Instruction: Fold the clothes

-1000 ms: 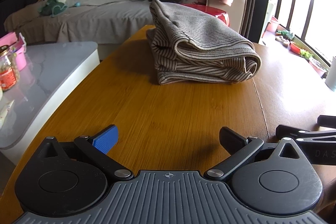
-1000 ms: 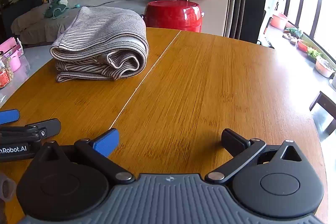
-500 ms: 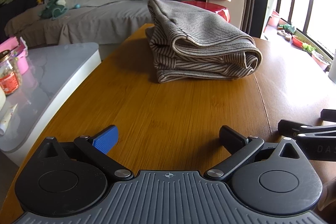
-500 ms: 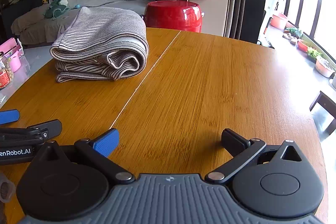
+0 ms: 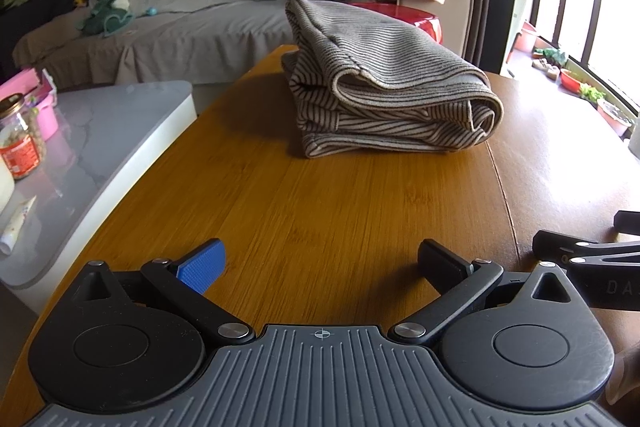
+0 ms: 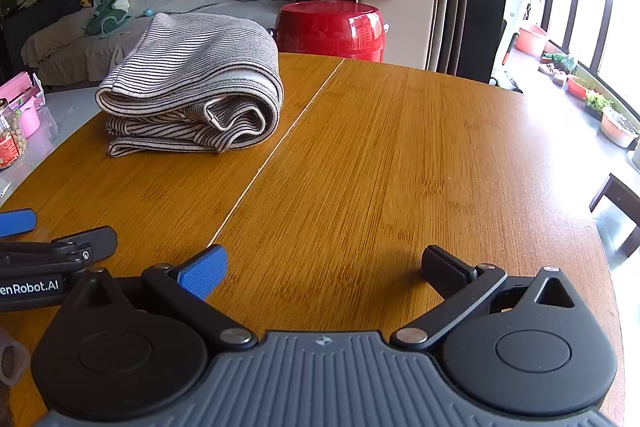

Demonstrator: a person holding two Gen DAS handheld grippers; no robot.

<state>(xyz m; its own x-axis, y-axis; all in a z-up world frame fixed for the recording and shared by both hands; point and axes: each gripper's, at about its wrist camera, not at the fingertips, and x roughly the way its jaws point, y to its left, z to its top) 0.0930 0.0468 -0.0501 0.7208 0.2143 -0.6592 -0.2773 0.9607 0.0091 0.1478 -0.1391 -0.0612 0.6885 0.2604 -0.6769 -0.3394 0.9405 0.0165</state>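
A striped grey and cream garment (image 5: 384, 83) lies folded in a thick bundle on the far part of the wooden table (image 5: 320, 211). It also shows in the right wrist view (image 6: 192, 87), far left. My left gripper (image 5: 320, 263) is open and empty, low over the table's near edge, well short of the garment. My right gripper (image 6: 324, 267) is open and empty beside it, to the right. Each gripper's fingers show at the edge of the other's view.
A grey marble side table (image 5: 92, 155) with a jar (image 5: 20, 139) and pink box stands at the left. A red drum stool (image 6: 332, 31) and a sofa (image 5: 160, 31) with soft toys stand behind the table. A window is at the right.
The left gripper's view has shifted slightly, so the garment sits a little higher and more central. The right gripper has hardly moved. Both stay open.
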